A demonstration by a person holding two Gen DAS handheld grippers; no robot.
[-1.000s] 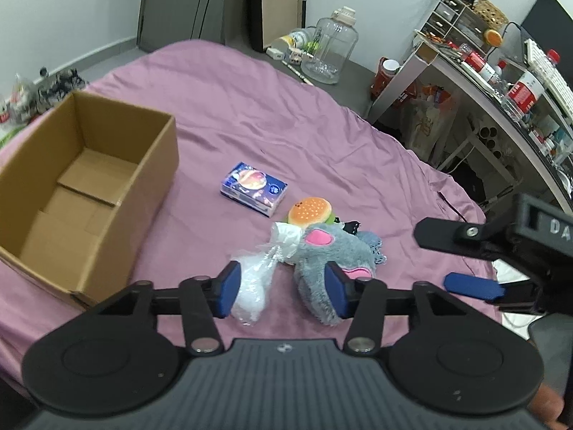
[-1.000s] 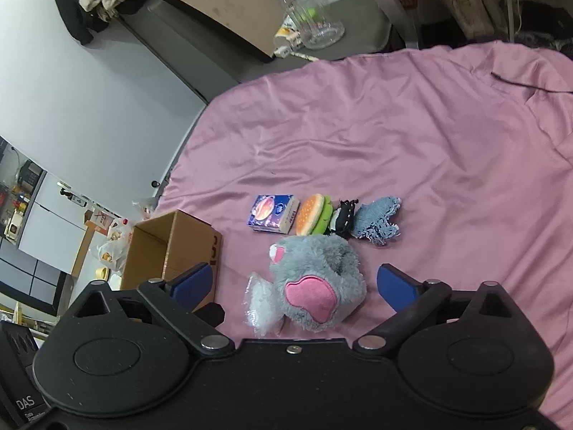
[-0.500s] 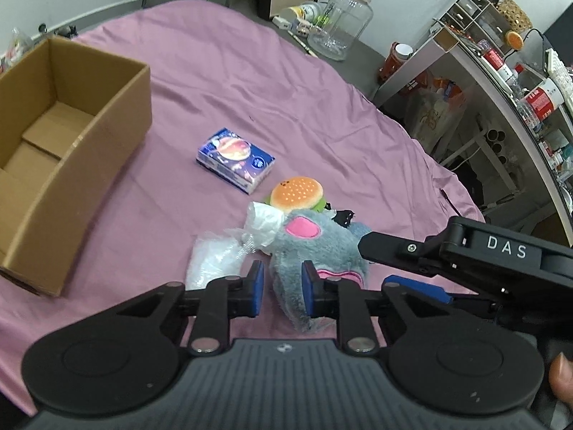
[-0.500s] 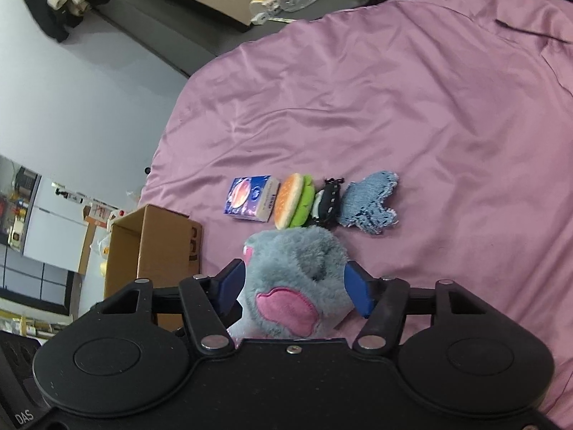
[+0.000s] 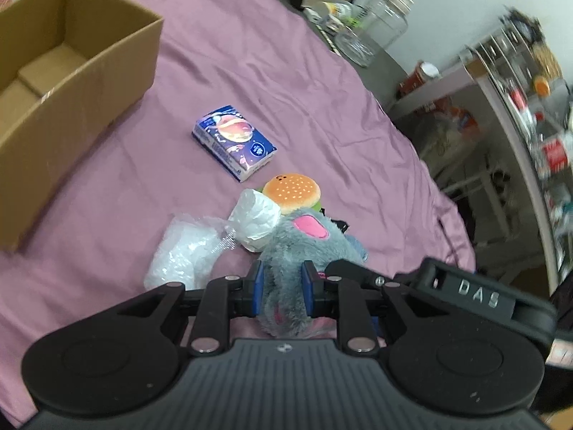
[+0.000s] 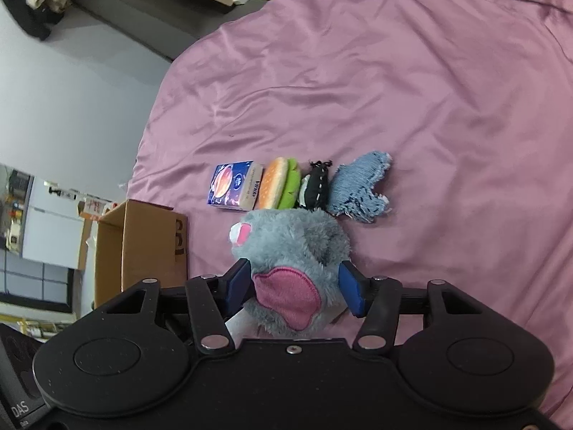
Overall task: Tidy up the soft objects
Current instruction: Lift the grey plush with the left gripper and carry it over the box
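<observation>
A grey plush toy [image 5: 304, 247] with pink ears lies on the purple bedsheet [image 5: 250, 71]. My left gripper [image 5: 281, 288] is shut on the near part of it. My right gripper [image 6: 293, 288] is shut on the same grey plush toy [image 6: 293, 247], its blue pads pressing both sides. A crumpled clear plastic bag [image 5: 193, 251] lies left of the plush. A plush burger [image 5: 292, 188], a tissue pack [image 5: 234, 141], a small black item [image 6: 317, 186] and a blue cloth [image 6: 361, 190] lie beyond. An open cardboard box [image 5: 71, 82] stands at the left.
The right gripper's body [image 5: 465, 294] reaches in from the right in the left wrist view. A cluttered desk [image 5: 519, 89] stands beyond the bed's right edge. A large clear water jug [image 5: 376, 28] and a board stand on the floor behind the bed.
Both grippers moved in and closed on the grey plush toy. The left one shifted right from the plastic bag to the plush; the right one's fingers narrowed around it.
</observation>
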